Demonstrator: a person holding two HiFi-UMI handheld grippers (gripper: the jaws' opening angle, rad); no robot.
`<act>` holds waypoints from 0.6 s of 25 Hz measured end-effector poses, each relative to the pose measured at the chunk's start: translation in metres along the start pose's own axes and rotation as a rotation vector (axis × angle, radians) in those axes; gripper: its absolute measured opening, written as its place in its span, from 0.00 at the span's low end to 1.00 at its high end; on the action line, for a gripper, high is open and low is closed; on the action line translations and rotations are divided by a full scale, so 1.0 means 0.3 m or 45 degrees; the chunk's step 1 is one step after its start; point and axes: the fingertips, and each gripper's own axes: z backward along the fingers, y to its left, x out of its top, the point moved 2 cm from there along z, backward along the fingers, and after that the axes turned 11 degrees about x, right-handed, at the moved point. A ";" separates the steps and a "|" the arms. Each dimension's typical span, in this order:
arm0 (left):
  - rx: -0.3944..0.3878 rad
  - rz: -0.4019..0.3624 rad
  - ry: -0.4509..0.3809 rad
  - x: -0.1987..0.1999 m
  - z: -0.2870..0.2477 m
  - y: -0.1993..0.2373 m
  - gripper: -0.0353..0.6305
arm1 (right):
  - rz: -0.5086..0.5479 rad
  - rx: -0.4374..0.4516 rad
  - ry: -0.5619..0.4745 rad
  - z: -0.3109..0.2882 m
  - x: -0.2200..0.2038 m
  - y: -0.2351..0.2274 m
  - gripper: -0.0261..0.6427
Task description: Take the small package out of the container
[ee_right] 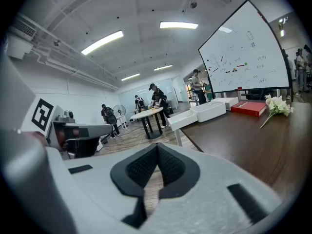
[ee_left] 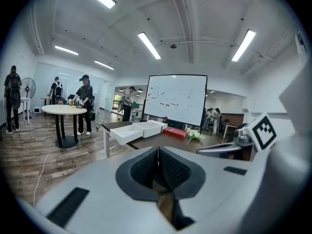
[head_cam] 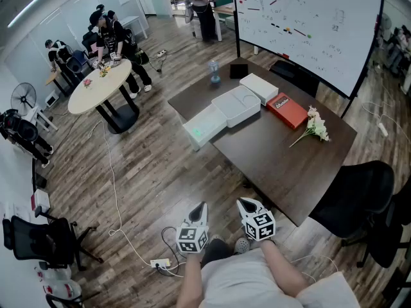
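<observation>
Three white boxes lie on the dark table (head_cam: 276,153): an open white container (head_cam: 236,106) in the middle, a shallow one (head_cam: 204,126) at the table's left corner, and a closed one (head_cam: 259,87) behind. No small package shows inside them from here. Both grippers are held low, close to the person's body and well short of the table. The left gripper (head_cam: 201,208) (ee_left: 157,151) has its jaws pressed together with nothing between them. The right gripper (head_cam: 247,204) (ee_right: 157,148) is likewise shut and empty. The container (ee_left: 127,132) (ee_right: 210,110) stands far ahead in both gripper views.
A red box (head_cam: 287,110), a bunch of flowers (head_cam: 314,127) and a bottle (head_cam: 214,73) share the table. A black office chair (head_cam: 356,194) stands at its right. A cable and power strip (head_cam: 160,262) lie on the floor. People stand at a round table (head_cam: 103,85); a whiteboard (head_cam: 302,18) stands behind.
</observation>
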 end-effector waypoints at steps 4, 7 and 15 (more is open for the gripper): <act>-0.003 0.028 -0.009 -0.006 0.010 -0.010 0.06 | 0.009 -0.007 -0.005 0.017 0.009 -0.014 0.04; -0.005 0.028 -0.014 0.004 0.010 -0.014 0.06 | 0.023 -0.010 0.002 0.019 0.012 -0.015 0.04; -0.006 0.050 -0.028 -0.015 0.024 -0.027 0.07 | -0.049 0.076 -0.090 0.011 0.039 -0.016 0.16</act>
